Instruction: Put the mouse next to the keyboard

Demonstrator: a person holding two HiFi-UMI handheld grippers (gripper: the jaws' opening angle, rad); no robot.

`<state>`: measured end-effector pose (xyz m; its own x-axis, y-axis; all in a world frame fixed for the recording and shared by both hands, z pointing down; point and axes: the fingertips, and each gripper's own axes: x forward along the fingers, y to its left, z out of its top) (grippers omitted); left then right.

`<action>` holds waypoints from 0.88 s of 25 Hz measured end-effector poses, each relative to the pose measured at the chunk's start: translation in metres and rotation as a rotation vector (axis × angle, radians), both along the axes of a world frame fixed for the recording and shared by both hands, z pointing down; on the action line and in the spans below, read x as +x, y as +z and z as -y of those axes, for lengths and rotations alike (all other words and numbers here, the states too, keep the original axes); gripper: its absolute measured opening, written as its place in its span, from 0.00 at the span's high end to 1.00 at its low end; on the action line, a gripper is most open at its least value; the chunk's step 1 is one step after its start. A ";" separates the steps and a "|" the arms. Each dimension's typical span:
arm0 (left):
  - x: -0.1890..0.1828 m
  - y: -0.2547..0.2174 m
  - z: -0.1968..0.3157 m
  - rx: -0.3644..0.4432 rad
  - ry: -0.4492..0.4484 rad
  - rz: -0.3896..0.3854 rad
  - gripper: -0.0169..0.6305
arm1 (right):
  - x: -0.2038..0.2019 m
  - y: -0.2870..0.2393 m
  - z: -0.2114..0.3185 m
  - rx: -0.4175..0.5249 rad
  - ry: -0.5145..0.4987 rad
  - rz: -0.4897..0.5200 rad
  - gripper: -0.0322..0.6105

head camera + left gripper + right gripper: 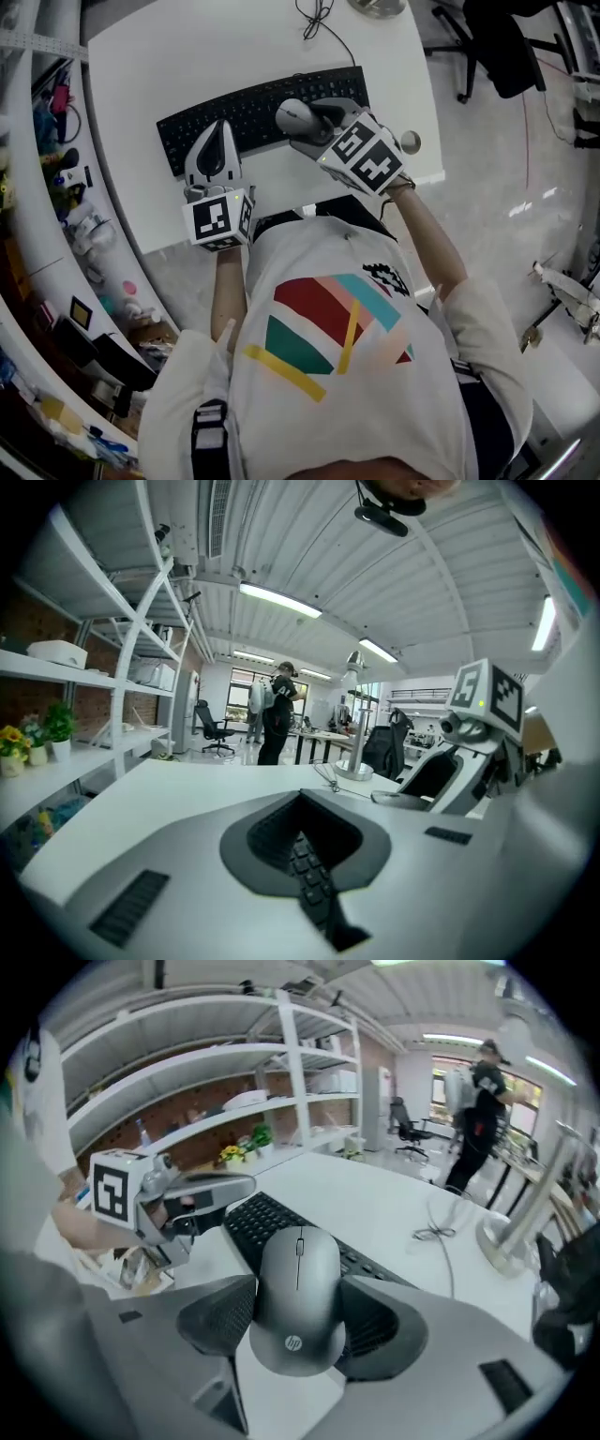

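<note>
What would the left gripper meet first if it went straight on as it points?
Probably the keyboard: the left gripper points at its keys, though the gap between them is unclear.

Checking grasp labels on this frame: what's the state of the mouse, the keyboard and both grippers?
right gripper: shut on the mouse.
left gripper: shut, nothing between its jaws, above the left part of the keyboard.
mouse: held over the keyboard, not yet set beside it.
keyboard: lying flat on the white table.

Matt grey plastic mouse point(298, 1297), smooth white table point(187, 66)
</note>
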<state>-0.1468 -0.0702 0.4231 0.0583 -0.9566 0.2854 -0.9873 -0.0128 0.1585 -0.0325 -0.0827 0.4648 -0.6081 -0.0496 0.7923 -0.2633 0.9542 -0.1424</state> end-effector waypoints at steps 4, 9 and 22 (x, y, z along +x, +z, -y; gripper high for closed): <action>0.035 -0.005 0.023 0.017 0.106 0.003 0.91 | 0.058 -0.004 0.045 0.009 0.250 -0.001 0.53; 0.065 -0.005 0.046 0.024 0.205 0.013 0.91 | 0.124 0.010 0.091 -0.008 0.515 -0.003 0.53; 0.073 0.010 0.045 -0.036 0.222 0.049 0.91 | 0.202 0.067 0.140 -0.135 0.831 -0.115 0.53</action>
<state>-0.0742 -0.1156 0.4335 0.2515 -0.9109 0.3271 -0.9674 -0.2259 0.1147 0.1692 -0.2226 0.5317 -0.3313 -0.3445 0.8784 -0.8908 0.4211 -0.1708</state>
